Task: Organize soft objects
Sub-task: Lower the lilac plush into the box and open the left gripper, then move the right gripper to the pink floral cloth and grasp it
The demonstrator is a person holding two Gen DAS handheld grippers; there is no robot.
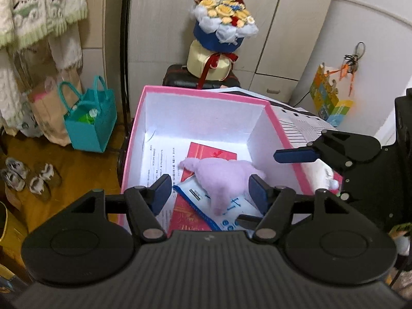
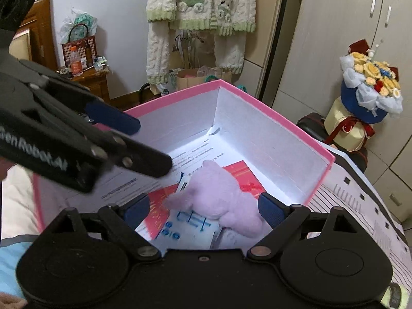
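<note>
A pale purple plush toy (image 1: 221, 177) (image 2: 219, 195) lies inside a pink box with white walls (image 1: 200, 113) (image 2: 260, 134), on papers, red envelopes and a blue-and-white packet (image 1: 226, 213). My left gripper (image 1: 209, 185) (image 2: 154, 145) hangs open over the box's near end. The plush lies below and between its blue pads (image 1: 161, 193), and neither pad presses on it. My right gripper (image 2: 203, 203) is also open above the plush, pads wide apart and empty. One of its fingers (image 1: 296, 154) reaches over the box's right wall. A small white soft thing (image 1: 325, 175) shows just under that finger.
A flower bouquet (image 1: 224, 28) stands on a dark suitcase (image 1: 180, 77) behind the box. A teal bag (image 1: 90, 126), a paper bag and slippers (image 1: 31, 177) sit on the wooden floor to the left. A striped white-and-black sheet (image 2: 360, 200) lies right of the box. Clothes hang by the wardrobe.
</note>
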